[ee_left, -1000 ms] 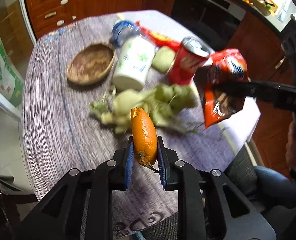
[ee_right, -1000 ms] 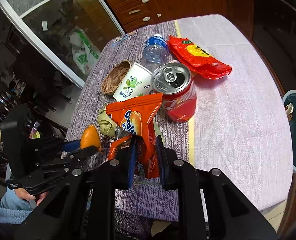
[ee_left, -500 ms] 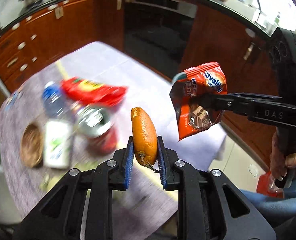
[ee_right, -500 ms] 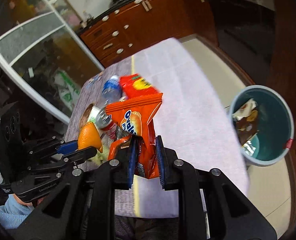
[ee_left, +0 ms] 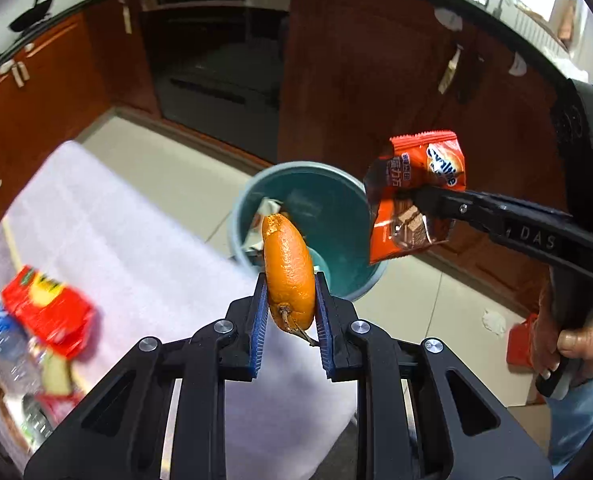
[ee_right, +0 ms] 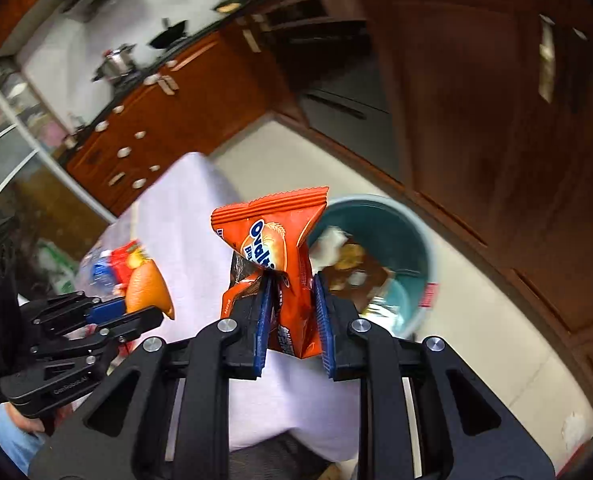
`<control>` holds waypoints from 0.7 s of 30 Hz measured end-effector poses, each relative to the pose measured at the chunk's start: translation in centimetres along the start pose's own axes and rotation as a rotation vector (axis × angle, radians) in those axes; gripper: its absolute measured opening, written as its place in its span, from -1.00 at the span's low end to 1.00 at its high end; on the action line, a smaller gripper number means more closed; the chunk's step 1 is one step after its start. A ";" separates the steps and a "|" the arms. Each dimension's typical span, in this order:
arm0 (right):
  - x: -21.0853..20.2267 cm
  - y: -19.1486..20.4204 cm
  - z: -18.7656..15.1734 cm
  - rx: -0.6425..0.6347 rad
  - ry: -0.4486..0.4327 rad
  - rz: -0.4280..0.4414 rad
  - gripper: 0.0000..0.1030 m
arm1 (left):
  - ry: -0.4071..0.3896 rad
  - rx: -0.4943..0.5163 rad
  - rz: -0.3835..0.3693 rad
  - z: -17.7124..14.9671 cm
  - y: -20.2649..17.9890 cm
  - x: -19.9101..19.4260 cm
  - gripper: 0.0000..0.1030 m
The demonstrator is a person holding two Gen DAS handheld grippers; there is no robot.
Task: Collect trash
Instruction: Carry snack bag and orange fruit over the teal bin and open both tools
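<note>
Right now your left gripper (ee_left: 288, 308) is clamped on an orange peel (ee_left: 288, 276), its blue pads pressed against both sides, stem end hanging toward the camera. Your right gripper (ee_right: 292, 308) is closed on an orange snack wrapper (ee_right: 274, 256); "Ovalti" reads on its face before the crease hides the rest, and smaller characters beside the logo are too small to make out. From the left wrist view, "DAS" is printed along the right tool's arm. Just beyond both sets of fingertips sits a teal bin (ee_left: 360, 284) on pale floor tiles, already holding crumpled scraps. Behind and to the left of your tools, a white-clothed table (ee_left: 108, 240) carries a red packet (ee_left: 48, 308) and a blue-capped bottle (ee_left: 0, 328), both blurred. Ahead run reddish wooden cabinets (ee_right: 144, 136) and a dark oven front.
</note>
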State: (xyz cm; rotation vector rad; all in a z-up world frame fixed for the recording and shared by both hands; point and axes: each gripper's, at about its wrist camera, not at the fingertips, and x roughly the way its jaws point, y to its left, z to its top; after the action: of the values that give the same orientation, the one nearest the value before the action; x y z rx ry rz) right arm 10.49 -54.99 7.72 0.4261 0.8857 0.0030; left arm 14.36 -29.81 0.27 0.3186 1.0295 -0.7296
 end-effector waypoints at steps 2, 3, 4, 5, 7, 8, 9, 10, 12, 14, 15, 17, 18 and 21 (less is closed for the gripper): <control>1.1 -1.5 0.0 0.020 0.020 -0.030 -0.58 | 0.027 0.015 0.003 1.0 -0.9 2.2 -0.56; 1.8 -2.2 0.0 0.030 0.037 -0.042 -0.58 | 0.038 0.017 0.000 1.2 -1.2 3.0 -0.56; 2.6 -2.8 0.0 0.040 0.054 -0.048 -0.58 | 0.055 0.021 0.000 1.7 -1.5 4.1 -0.56; 3.2 -3.1 -0.1 0.047 0.065 -0.052 -0.58 | 0.071 0.024 0.003 1.9 -1.7 5.2 -0.56; 4.6 -4.1 -0.1 0.063 0.096 -0.058 -0.58 | 0.099 0.026 0.001 2.3 -1.8 6.8 -0.56; 5.5 -4.4 -0.1 0.070 0.111 -0.059 -0.58 | 0.114 0.027 0.001 2.4 -1.9 7.7 -0.56; 5.9 -5.0 0.0 0.072 0.119 -0.059 -0.58 | 0.123 0.029 0.001 2.5 -2.0 8.3 -0.56; 6.5 -5.2 0.1 0.072 0.129 -0.060 -0.56 | 0.137 0.032 0.000 2.7 -2.1 9.2 -0.56; 7.6 -5.8 0.3 0.074 0.147 -0.061 -0.53 | 0.159 0.037 -0.001 2.7 -2.1 10.6 -0.56; 8.5 -6.0 0.6 0.079 0.160 -0.062 -0.51 | 0.175 0.042 -0.003 2.8 -2.3 11.6 -0.56; 8.9 -6.2 0.6 0.080 0.166 -0.062 -0.48 | 0.184 0.044 -0.006 2.8 -2.3 12.1 -0.55; 9.6 -6.4 0.8 0.083 0.178 -0.062 -0.43 | 0.200 0.045 -0.006 2.9 -2.4 13.1 -0.49; 10.0 -6.6 0.8 0.085 0.187 -0.061 -0.25 | 0.210 0.042 -0.008 2.9 -2.5 13.5 -0.37; 10.5 -6.8 0.9 0.095 0.191 -0.059 0.21 | 0.195 0.045 0.016 2.9 -2.5 13.6 0.25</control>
State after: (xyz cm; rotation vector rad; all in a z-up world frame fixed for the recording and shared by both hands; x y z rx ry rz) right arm 16.72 -59.70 -2.16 0.4945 1.0893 -0.0534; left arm 18.78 -38.65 -9.83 0.4427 1.1942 -0.7182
